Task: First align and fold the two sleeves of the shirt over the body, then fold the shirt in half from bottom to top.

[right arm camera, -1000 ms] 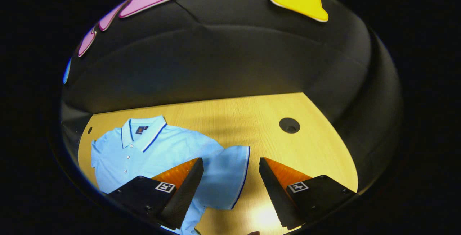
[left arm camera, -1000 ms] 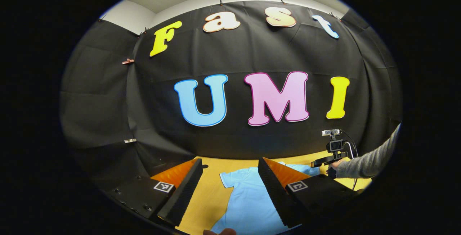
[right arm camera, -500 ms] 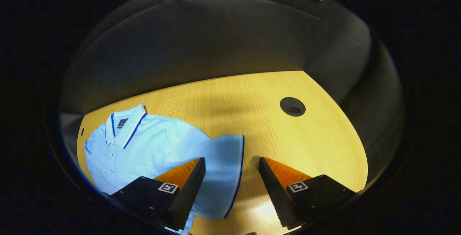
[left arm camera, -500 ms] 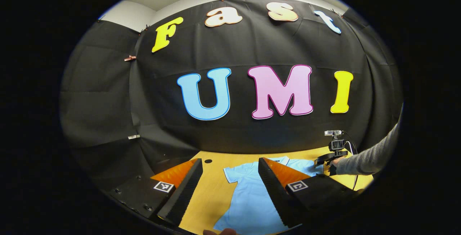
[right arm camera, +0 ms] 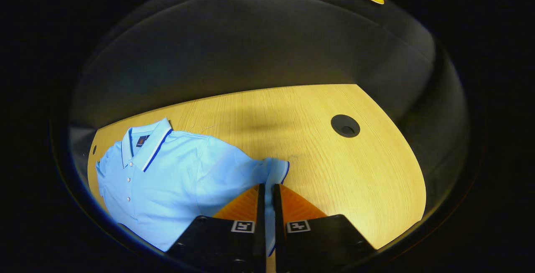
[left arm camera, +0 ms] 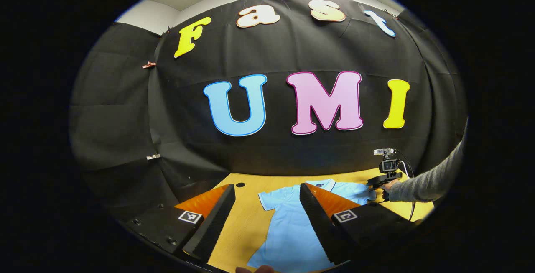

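1. Lying flat on the wooden surface (right arm camera: 334,168), the light blue shirt (right arm camera: 167,177) has its collar (right arm camera: 146,143) toward the booth's black wall, front buttons up.
2. The right tongs (right arm camera: 267,193) are pressed together on the shirt's sleeve (right arm camera: 273,170), pinching its dark-trimmed cuff between both fingers.
3. The left tongs (left arm camera: 267,206) stand spread wide above the surface, nothing between them, the shirt (left arm camera: 288,231) below.
4. In the left gripper view, a grey sleeve (left arm camera: 430,181) reaches to the right tongs at the shirt's far side.
5. A round hole (right arm camera: 345,125) sits in the surface, well apart from the shirt.
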### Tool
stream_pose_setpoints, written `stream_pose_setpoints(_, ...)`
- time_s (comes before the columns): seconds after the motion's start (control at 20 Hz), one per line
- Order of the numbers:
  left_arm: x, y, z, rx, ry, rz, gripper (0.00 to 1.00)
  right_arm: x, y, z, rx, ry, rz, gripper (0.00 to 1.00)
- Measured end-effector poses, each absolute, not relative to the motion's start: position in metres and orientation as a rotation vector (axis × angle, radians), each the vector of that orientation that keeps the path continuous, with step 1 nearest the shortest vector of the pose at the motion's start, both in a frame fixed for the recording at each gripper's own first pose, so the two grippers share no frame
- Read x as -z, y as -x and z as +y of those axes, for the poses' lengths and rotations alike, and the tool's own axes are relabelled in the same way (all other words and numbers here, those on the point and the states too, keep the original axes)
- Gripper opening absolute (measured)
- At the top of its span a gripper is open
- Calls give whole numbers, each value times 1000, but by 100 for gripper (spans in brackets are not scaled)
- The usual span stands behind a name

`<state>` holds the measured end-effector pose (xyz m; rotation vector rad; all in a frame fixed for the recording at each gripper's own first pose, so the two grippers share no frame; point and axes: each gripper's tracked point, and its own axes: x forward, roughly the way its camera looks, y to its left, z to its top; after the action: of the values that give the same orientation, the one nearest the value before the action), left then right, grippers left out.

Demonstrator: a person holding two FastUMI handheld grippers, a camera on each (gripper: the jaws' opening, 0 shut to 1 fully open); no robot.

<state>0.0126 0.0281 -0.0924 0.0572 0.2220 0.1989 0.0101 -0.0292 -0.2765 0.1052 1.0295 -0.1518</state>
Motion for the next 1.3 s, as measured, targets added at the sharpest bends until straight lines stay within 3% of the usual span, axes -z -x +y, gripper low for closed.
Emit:
stream_pose_setpoints(0.1, 93, -10, 32, -201, -58, 225, 99, 277, -9, -28, 134, -86, 1028, 5)
stream_pose_setpoints(0.4, 96, -6, 48, -202, -41, 226, 98, 258, -32, -15, 96, -81, 925, 5)
stream_pose_setpoints(0.75, 95, 5, 84, -220, -4, 216, 98, 238, -42, 51, -81, -101, 857, 5)
stream_pose_setpoints(1.3, 103, 59, 158, -352, 12, 240, 98, 245, -15, 120, -297, 4, 918, 5)
